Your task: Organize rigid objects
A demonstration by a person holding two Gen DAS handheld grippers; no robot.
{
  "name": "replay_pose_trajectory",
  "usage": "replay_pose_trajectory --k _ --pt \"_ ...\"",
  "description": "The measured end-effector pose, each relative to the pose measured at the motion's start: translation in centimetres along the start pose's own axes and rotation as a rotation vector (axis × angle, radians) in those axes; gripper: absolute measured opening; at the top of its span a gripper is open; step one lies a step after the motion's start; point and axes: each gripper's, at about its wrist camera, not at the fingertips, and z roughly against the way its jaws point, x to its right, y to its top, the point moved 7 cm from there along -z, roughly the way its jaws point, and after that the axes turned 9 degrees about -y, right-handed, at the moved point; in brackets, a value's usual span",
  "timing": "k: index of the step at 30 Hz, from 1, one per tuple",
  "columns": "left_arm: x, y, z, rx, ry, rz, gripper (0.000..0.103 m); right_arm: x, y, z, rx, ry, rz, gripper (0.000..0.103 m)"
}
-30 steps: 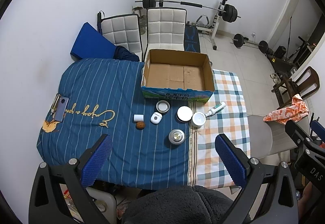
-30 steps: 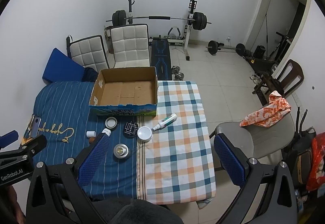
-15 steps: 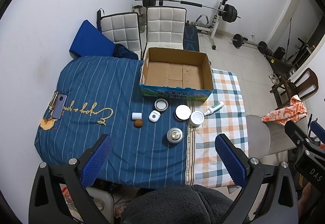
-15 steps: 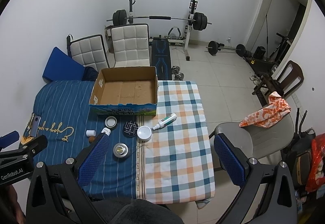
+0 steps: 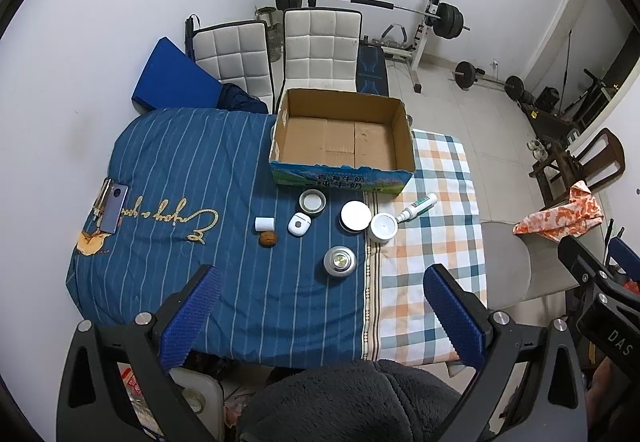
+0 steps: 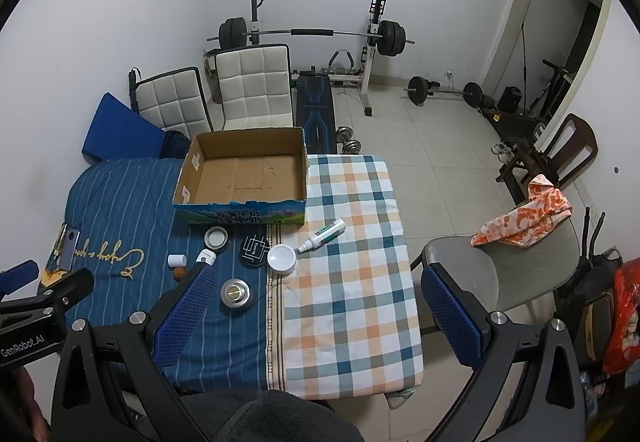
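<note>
Observed open cardboard box (image 5: 343,135) on cloth-covered table (image 5: 172,169), nothing inside; taken as landmark.

Just in front of box's printed front wall: round metal lid (image 5: 313,200), rim up. Further out from same wall, toward the person: white earbud case (image 5: 299,224); to its left, small white cylinder (image 5: 265,224), with walnut (image 5: 268,239) just beyond that, nearer the person. Right of the case: white-topped round jar (image 5: 355,216), touching or nearly touching a second white round jar (image 5: 383,227). White tube (image 5: 418,206) lay tilted near box's front right corner, nozzle end toward second jar. Silver round tin (image 5: 339,261) sat farthest out from box front, apart from the rest. Phone (image 5: 113,208) lay far left of box, near table edge.

In right wrist view, same cluster seen in front of box (image 6: 244,171); tube (image 6: 325,236) on checked cloth, tin (image 6: 235,292) on striped cloth.

Left gripper (image 5: 320,316) held high over near table edge, well away from box, fingers spread wide, gripping nothing. Right gripper (image 6: 316,318) likewise held high, fingers spread wide, gripping nothing.
</note>
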Motion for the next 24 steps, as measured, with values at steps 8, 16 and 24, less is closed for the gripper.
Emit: replay_pose_trajectory --k 8,16,24 --pt "0.5 -0.4 -0.5 -0.023 -0.008 -0.011 0.103 0.5 -0.4 -0.5 -0.011 -0.007 -0.01 0.103" --pt "0.7 -0.7 -1.1 -0.049 -0.016 -0.015 0.103 0.6 -0.8 -1.1 -0.023 -0.013 -0.013 0.103" --pt "0.9 -1.0 -1.3 -0.053 -0.015 -0.011 0.103 0.6 -0.9 -1.1 -0.023 -0.01 -0.013 0.103"
